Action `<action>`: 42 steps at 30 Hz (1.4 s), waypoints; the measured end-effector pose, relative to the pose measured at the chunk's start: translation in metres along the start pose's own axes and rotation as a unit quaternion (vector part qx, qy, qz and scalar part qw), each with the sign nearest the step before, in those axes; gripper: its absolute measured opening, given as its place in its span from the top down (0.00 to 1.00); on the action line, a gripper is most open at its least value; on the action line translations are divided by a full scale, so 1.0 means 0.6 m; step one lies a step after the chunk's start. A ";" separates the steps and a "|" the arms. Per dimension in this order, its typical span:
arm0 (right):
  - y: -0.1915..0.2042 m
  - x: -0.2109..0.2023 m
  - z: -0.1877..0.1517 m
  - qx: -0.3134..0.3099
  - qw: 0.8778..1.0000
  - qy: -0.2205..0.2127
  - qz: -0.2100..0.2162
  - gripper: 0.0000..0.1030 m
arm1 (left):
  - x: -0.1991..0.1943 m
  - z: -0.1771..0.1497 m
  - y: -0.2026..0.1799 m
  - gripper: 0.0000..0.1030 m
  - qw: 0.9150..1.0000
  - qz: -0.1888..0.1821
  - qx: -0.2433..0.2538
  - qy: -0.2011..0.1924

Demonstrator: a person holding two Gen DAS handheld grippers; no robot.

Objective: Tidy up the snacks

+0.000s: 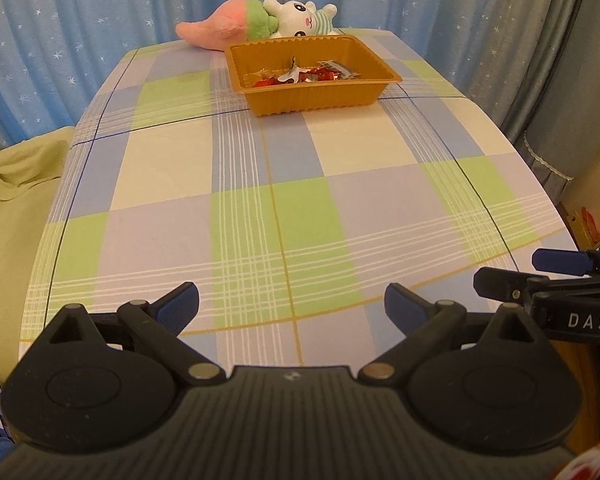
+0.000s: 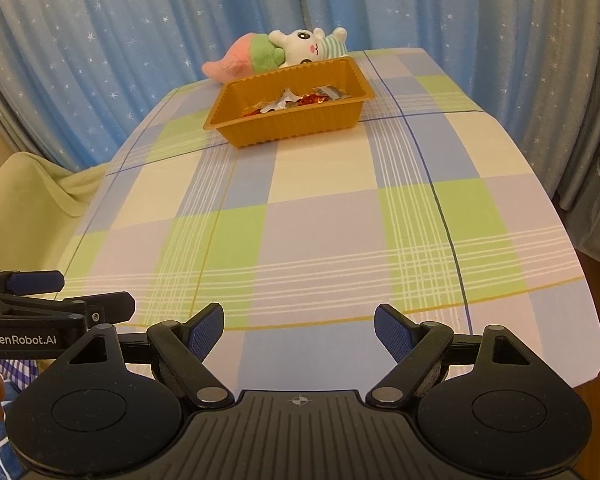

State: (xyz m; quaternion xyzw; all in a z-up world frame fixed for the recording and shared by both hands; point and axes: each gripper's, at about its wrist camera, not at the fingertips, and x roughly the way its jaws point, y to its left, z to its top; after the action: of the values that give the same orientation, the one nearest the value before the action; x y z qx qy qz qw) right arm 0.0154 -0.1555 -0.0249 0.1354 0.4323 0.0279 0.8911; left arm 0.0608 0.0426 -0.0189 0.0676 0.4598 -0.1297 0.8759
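**Both grippers empty, snack tray far across the table**

The ribbed amber plastic tray (image 1: 314,76) holding crinkly foil-wrapped snacks (image 1: 300,74) sits straight ahead at the far end of the checked tablecloth (image 1: 284,208), its long axis crosswise. The left gripper (image 1: 292,304) and right gripper (image 2: 299,328) hover at the near edge, jaws spread wide and holding nothing, about equally distant. A plush toy (image 1: 260,20) lies just behind the tray.

both wrist views face the far tray (image 1: 314,98) (image 2: 288,126), seemingly side by side.

Glossy ribbed plastic tray (image 1: 314,98), shiny foil snack wrappers (image 1: 300,74), matt cloth tablecloth (image 1: 300,208), fuzzy plush toy (image 1: 260,20)
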 end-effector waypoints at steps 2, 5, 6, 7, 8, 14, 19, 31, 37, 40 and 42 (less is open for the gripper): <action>0.000 -0.002 -0.001 0.002 1.000 0.000 0.000 0.20 | 0.000 0.001 -0.001 0.04 1.000 -0.001 0.002 0.000; 0.000 -0.001 0.001 0.004 1.000 0.000 -0.001 0.20 | 0.000 0.001 -0.002 0.04 1.000 -0.001 0.003 -0.001; 0.000 -0.001 0.001 0.004 1.000 0.000 -0.001 0.20 | 0.000 0.001 -0.002 0.04 1.000 -0.001 0.003 -0.001; -0.001 -0.001 0.000 0.003 1.000 0.000 -0.001 0.20 | 0.000 0.001 -0.002 0.04 1.000 -0.001 0.003 -0.001; -0.001 -0.001 0.000 0.003 1.000 0.000 -0.001 0.20 | 0.001 0.002 -0.001 0.04 1.000 -0.001 0.003 -0.001; 0.000 0.001 0.002 0.002 1.000 0.001 -0.001 0.20 | 0.002 0.003 0.000 0.04 1.000 -0.001 0.001 0.000; 0.001 0.008 0.006 0.000 1.000 0.004 0.001 0.20 | 0.006 0.006 0.004 0.04 1.000 0.000 -0.004 0.002; 0.001 0.012 0.010 0.000 1.000 0.006 0.001 0.20 | 0.011 0.011 0.004 0.04 1.000 0.000 -0.005 0.003; 0.001 0.012 0.011 0.000 1.000 0.006 0.001 0.20 | 0.014 0.014 0.005 0.04 1.000 0.000 -0.006 0.005; 0.002 0.014 0.012 0.000 1.000 0.007 0.001 0.20 | 0.018 0.017 0.006 0.04 1.000 0.000 -0.007 0.006; 0.001 0.015 0.012 0.000 1.000 0.007 0.001 0.20 | 0.018 0.017 0.006 0.04 1.000 0.000 -0.007 0.006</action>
State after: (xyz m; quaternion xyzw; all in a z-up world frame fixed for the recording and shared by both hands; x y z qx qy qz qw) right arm 0.0265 -0.1548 -0.0275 0.1359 0.4385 0.0298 0.8879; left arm 0.0759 0.0421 -0.0219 0.0627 0.4660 -0.1263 0.8735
